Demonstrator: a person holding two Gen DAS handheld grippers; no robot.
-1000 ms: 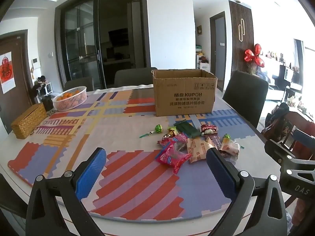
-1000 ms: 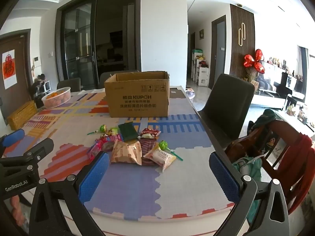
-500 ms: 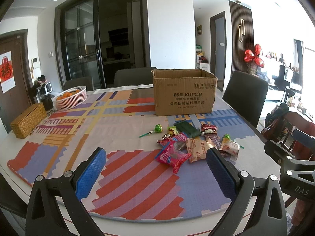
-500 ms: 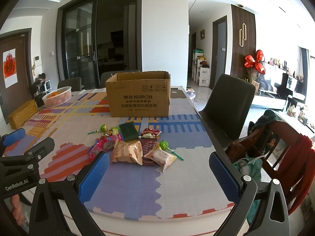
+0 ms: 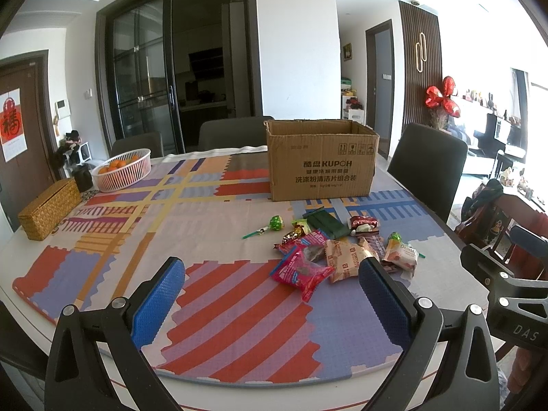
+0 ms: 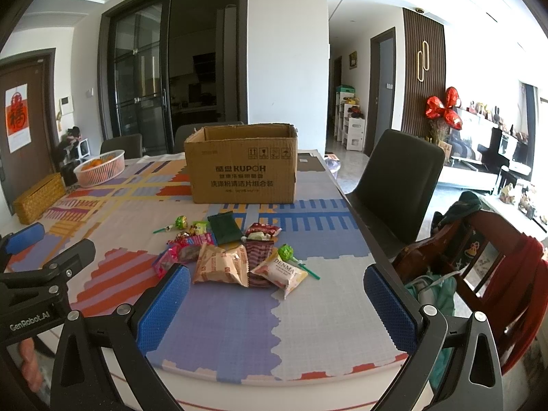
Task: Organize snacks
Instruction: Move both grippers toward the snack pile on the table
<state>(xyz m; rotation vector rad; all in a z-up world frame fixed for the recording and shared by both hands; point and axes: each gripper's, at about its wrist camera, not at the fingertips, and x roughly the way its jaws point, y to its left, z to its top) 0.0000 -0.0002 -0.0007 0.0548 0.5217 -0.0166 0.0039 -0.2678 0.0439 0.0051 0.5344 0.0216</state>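
A pile of snack packets (image 5: 328,250) lies on the patterned table mat, in front of an open brown cardboard box (image 5: 322,164). The pile holds a pink packet (image 5: 301,272), a tan biscuit packet (image 6: 222,267), a white Denmark packet (image 6: 284,272), a dark green packet (image 6: 224,227) and green lollipops (image 5: 275,222). The box also shows in the right wrist view (image 6: 241,164). My left gripper (image 5: 270,303) is open and empty, near the table's front edge, short of the pile. My right gripper (image 6: 277,310) is open and empty, just short of the pile.
A white basket of oranges (image 5: 121,169) and a woven box (image 5: 49,207) stand at the far left of the table. Dark chairs (image 6: 397,185) stand around the table. A red wooden chair with clothes (image 6: 479,267) is at the right.
Both grippers have drifted slightly; the right wrist view has edged a little closer to the pile. Nothing on the table has moved.
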